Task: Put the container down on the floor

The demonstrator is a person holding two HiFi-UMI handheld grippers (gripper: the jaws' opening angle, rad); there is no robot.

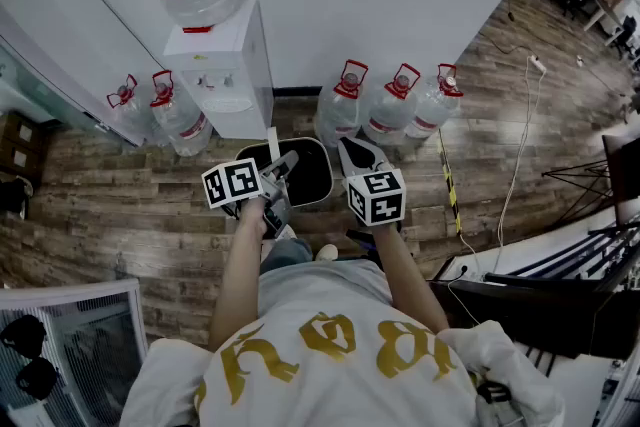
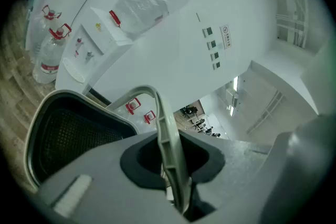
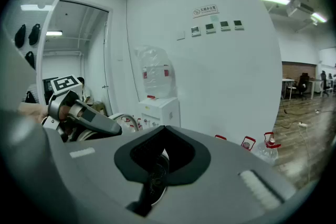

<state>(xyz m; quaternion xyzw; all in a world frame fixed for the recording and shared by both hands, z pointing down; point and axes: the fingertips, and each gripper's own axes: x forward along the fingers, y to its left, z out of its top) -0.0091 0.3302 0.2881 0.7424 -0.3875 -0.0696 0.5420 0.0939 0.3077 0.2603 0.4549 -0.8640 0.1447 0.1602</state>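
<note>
Left tongs (image 2: 176, 178) around container handle (image 2: 159, 113)

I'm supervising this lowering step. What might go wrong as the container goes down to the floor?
The left hand-held gripper pinches only the container's thin handle, so it may slip or swing. The water bottles and dispenser stand close ahead on the floor; the container might bump them going down.

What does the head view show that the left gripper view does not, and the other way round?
Only head view: the person's shirt, the right hand-held gripper, a white cable on the floor. Only left gripper view: the wall switches, and the left hand-held gripper shut on the container's handle, seen close. Both: the container, the water dispenser, spare water bottles.
</note>
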